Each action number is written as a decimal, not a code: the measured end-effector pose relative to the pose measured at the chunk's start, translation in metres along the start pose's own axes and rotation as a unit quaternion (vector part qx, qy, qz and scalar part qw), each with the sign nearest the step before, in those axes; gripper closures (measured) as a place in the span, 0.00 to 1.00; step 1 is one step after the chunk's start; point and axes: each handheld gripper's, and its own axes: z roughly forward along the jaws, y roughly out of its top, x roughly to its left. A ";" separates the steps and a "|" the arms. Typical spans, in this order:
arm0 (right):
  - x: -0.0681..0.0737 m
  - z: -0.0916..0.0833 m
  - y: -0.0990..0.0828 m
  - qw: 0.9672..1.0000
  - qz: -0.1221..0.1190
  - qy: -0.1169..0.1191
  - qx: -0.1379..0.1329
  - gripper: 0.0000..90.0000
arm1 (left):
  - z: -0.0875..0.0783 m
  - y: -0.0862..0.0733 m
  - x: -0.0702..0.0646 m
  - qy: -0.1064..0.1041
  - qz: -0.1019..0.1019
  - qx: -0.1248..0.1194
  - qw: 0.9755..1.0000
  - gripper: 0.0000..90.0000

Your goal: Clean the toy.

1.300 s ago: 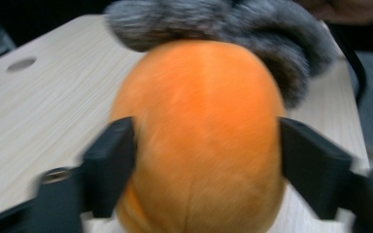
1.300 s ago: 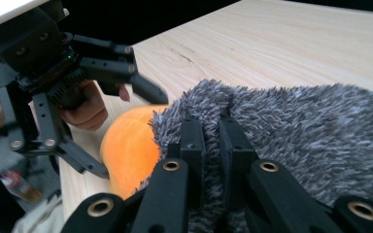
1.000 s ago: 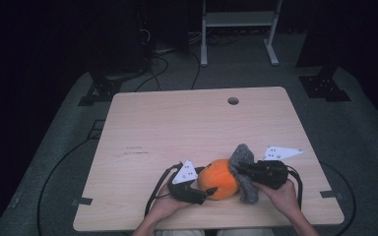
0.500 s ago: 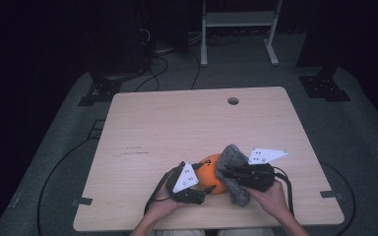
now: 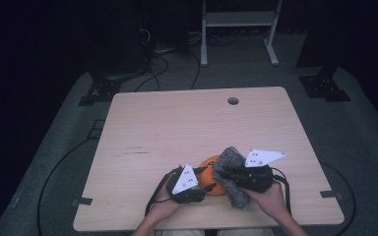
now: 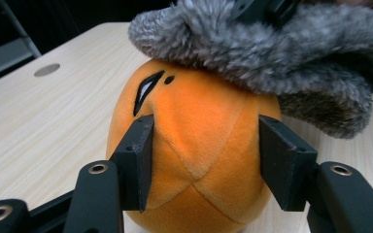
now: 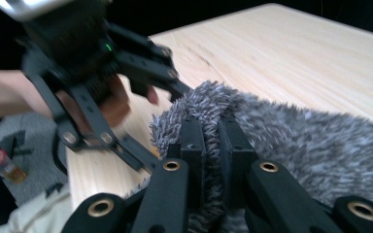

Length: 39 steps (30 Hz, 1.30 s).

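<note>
The orange plush sits close to the table's near edge, with wide bare wood beyond it. The left gripper has just been closing and clamps its sides. The right gripper, level, pinches the grey fuzzy cloth draped over the plush.

no readable text, faint illegible marks on the table
</note>
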 end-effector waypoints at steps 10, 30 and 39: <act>-0.031 -0.013 -0.018 0.996 0.080 -0.026 -0.008 0.91 | 0.000 0.001 0.007 -0.015 -0.064 -0.012 0.998 0.23; -0.003 -0.009 -0.005 0.999 0.023 -0.021 -0.029 0.90 | -0.002 -0.001 0.011 -0.001 -0.068 0.009 0.998 0.36; -0.003 0.002 -0.007 0.999 0.018 -0.030 -0.012 0.90 | 0.003 0.002 0.010 0.003 -0.091 -0.014 0.996 0.33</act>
